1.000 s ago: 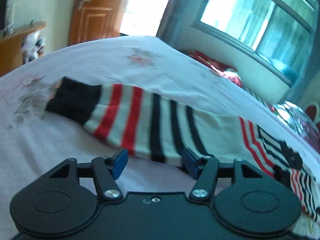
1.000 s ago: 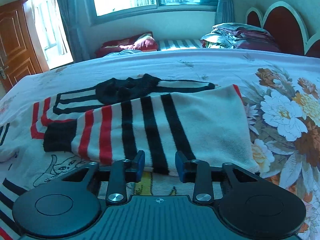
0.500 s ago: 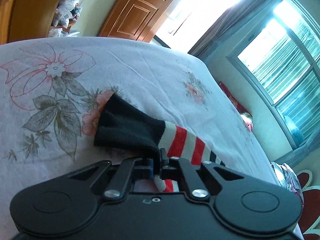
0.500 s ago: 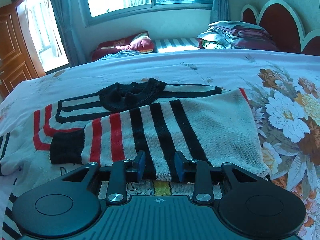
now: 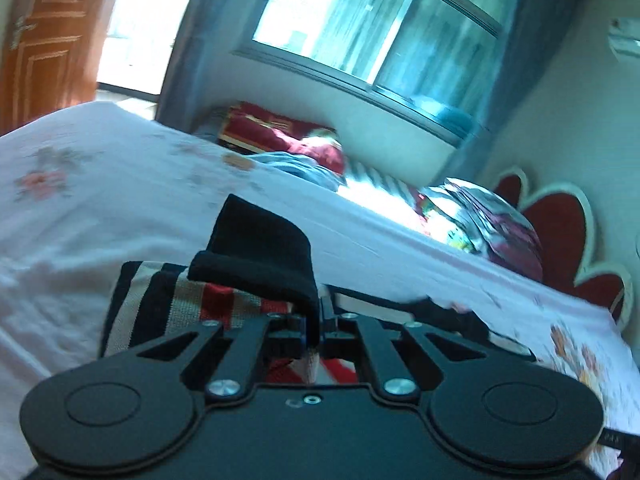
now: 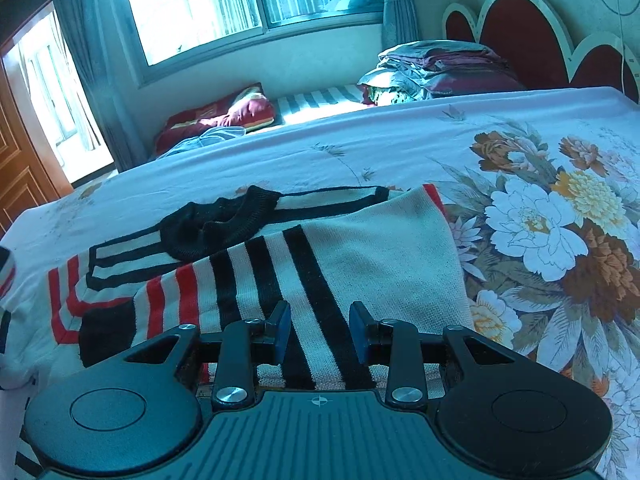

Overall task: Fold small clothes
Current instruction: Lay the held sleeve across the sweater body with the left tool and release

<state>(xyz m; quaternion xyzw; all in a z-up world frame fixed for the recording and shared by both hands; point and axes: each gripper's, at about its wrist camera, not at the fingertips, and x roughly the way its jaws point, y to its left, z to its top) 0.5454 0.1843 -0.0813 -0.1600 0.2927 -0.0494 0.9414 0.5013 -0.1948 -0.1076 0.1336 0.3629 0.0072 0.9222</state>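
Note:
A small striped sweater [image 6: 352, 248], cream with black and red bands and a black collar [image 6: 216, 228], lies spread on the bed. Its right sleeve [image 6: 256, 280] is folded across the body. My right gripper [image 6: 319, 332] is open and empty, low over that sleeve. My left gripper [image 5: 316, 320] is shut on the black cuff [image 5: 260, 256] of the other sleeve and holds it lifted above the striped body [image 5: 168, 304]. The left wrist view is blurred.
The bed has a floral sheet [image 6: 540, 220] with big flowers at the right. Folded bedding [image 6: 440, 68] is stacked by the red headboard [image 6: 520, 24]. A red pillow [image 6: 224, 116] lies under the window. A wooden door [image 5: 44, 40] is at the left.
My left gripper closed on the black cuff, lifted it and swung the sleeve over toward the sweater body. My right gripper stayed open and barely moved.

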